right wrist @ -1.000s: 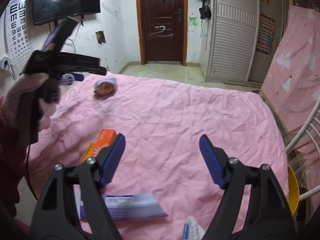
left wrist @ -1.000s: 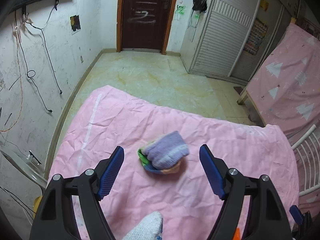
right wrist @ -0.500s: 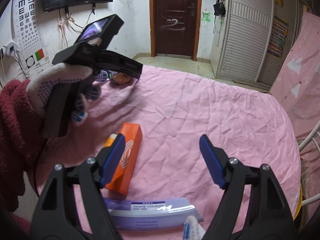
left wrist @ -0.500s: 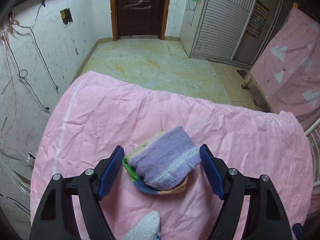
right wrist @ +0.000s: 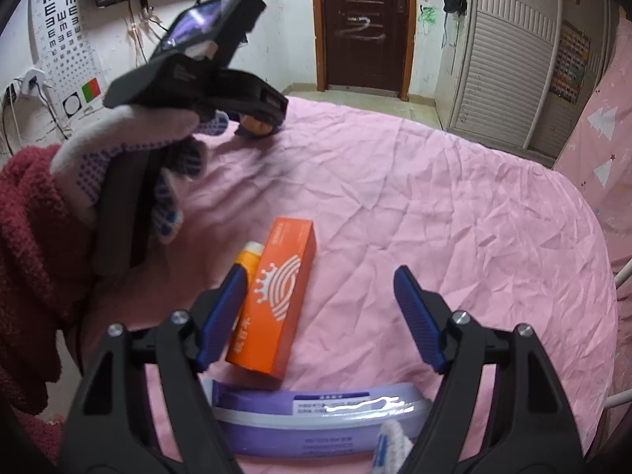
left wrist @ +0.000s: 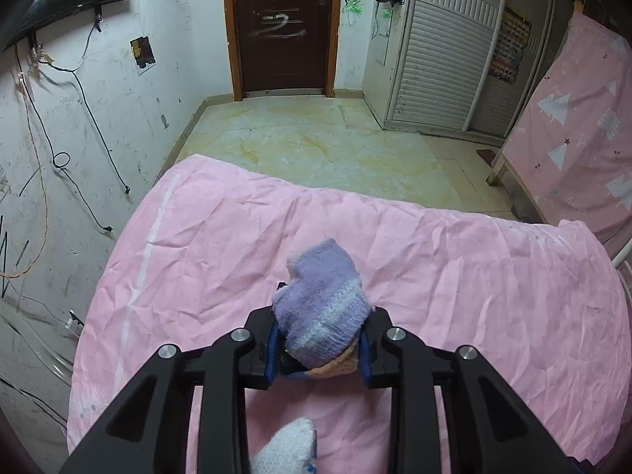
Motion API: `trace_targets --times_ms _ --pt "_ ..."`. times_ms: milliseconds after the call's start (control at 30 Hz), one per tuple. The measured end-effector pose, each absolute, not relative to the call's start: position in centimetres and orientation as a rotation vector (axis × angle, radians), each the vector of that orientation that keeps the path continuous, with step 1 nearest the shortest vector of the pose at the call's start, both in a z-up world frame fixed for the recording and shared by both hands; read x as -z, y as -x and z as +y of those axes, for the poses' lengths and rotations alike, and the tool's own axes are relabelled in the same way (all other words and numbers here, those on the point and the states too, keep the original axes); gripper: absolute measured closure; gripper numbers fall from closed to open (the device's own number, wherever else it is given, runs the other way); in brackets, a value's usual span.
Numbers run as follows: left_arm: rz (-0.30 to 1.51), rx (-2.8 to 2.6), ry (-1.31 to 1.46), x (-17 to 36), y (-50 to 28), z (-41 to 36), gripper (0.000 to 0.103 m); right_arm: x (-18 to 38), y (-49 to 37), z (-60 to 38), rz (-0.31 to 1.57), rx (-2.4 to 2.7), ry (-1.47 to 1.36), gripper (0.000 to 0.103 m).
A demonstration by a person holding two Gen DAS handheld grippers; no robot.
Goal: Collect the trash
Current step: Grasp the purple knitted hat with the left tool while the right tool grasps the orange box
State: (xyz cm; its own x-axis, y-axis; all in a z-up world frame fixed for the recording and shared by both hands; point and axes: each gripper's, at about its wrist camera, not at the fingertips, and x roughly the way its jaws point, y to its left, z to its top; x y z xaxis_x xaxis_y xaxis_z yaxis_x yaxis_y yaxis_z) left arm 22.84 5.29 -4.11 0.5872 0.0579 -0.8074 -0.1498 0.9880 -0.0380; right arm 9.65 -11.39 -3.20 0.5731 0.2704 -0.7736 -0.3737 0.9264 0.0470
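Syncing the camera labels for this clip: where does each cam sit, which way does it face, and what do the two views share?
Left wrist: on the left tongs, looking down along them at the pink sheet; the jaws are closing on a knitted purple bundle; a gloved fingertip shows below.
Right wrist: on the right tongs, which are open, looking down over an orange box and purple packet; the gloved left hand and red sleeve show at left.
Shared: the pink sheet, the dark door, the bundle, the left tongs.
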Motion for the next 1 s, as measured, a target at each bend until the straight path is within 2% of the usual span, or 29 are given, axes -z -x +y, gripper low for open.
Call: trace_targets --times_ms 100,167,233,333,1000 --pt "0.916 -0.099 0.133 3.2 -21.9 5.2 0.083 3.9 -10.1 -11.6 0.925 -0.393 0.106 0.030" --pt "0.907 -0.084 0.148 2.7 -21.3 4.9 0.083 4.2 -10.1 -11.4 0.933 -0.406 0.106 0.037" --pt "0.897 -0.073 0.154 2.1 -20.6 4.5 0.083 4.2 -10.0 -11.1 0.934 -0.410 0.123 0.059" --pt "0.883 -0.049 0.163 1.3 -19.6 3.7 0.083 4.6 -10.0 -10.8 0.933 -0.401 0.152 0.081" --pt "0.747 0.093 0.087 -5.3 -14.8 -3.3 0.083 -0.2 -9.9 -18.1 0.780 -0.311 -0.030 0.081"
